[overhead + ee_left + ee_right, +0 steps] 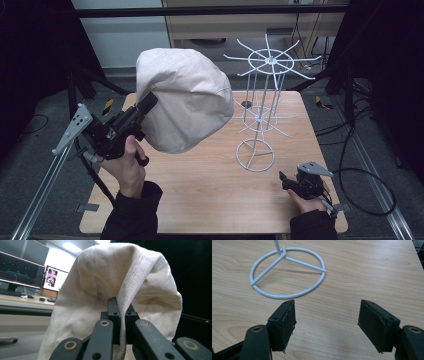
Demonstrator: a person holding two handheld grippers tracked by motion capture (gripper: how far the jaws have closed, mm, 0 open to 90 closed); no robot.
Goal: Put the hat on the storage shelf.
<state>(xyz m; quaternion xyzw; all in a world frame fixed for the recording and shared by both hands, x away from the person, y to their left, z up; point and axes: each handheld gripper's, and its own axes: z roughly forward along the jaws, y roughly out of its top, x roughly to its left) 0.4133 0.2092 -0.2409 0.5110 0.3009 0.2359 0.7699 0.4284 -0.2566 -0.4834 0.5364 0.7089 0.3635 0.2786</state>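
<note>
Left gripper (148, 103) clamps cream canvas hat (185, 97), held aloft left of white wire rack (261, 107). Right gripper (325, 323) wide open near rack base. Likely next: lower crown squarely over rack arm, release once seated.

Wooden table (210, 200), monitors (22, 271) and keyboard (51, 300) behind.

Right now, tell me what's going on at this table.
A person holds a hand-held gripper in each hand. The left hand-held gripper is shut on the edge of a cream cloth hat, lifted above the table. The right hand-held gripper rests open and empty low near the table's right edge, facing the round base of a white wire rack standing on the table.
</note>
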